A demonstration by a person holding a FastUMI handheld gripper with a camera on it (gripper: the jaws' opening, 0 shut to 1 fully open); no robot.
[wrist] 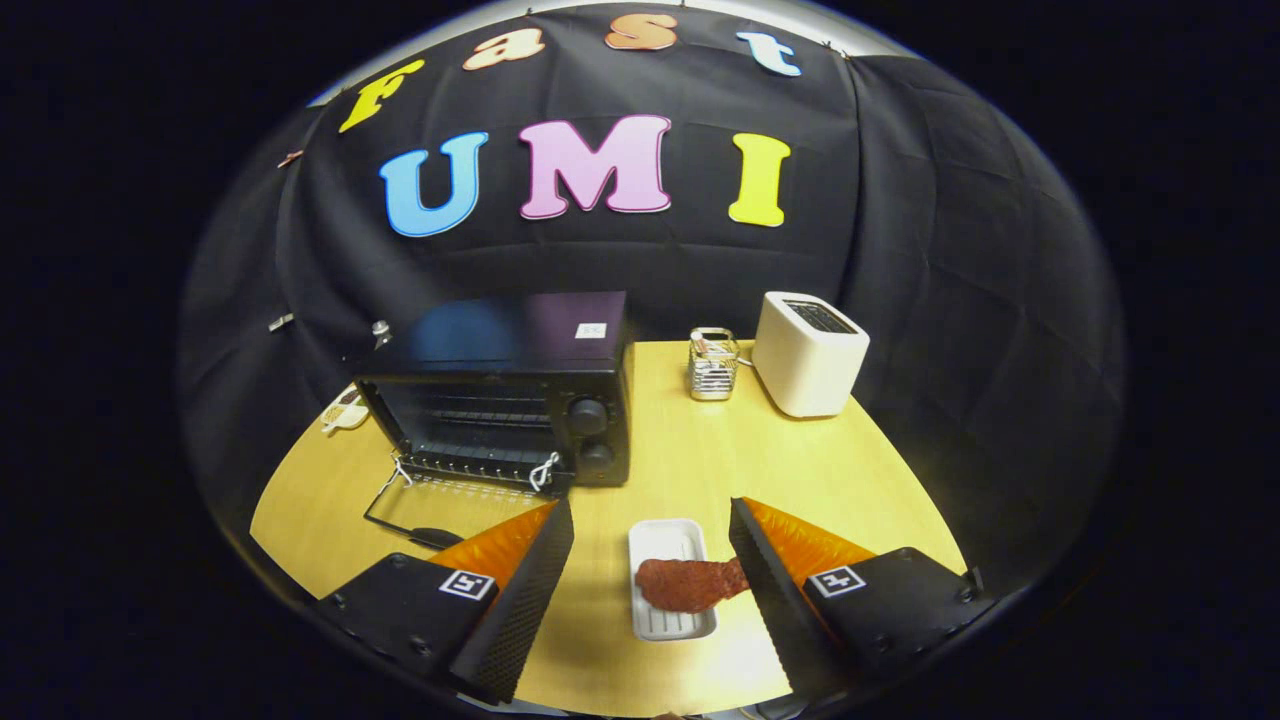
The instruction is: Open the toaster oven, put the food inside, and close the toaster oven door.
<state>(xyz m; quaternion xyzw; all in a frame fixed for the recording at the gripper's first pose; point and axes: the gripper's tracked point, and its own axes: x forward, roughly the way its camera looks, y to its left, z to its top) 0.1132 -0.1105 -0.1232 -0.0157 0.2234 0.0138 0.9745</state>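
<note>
Toaster oven (pixel 505 400), black metal box, sits on the yellow wooden table (pixel 690 460) beyond the fingers, its glass door (pixel 440 505) already dropped flat. Gripper (pixel 650 570) spread wide, holding nothing. Between the fingers: reddish-brown meat piece (pixel 690 585) on a white ribbed tray (pixel 668 580), touching the right finger. Step in hand, by my reading: picking up the food. Next: centre the fingers over the meat, then close on it.

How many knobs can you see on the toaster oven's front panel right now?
2. Both sit on the toaster oven panel to the right of its open door: upper knob, lower knob directly beneath it. The gripper fingers are open.
</note>
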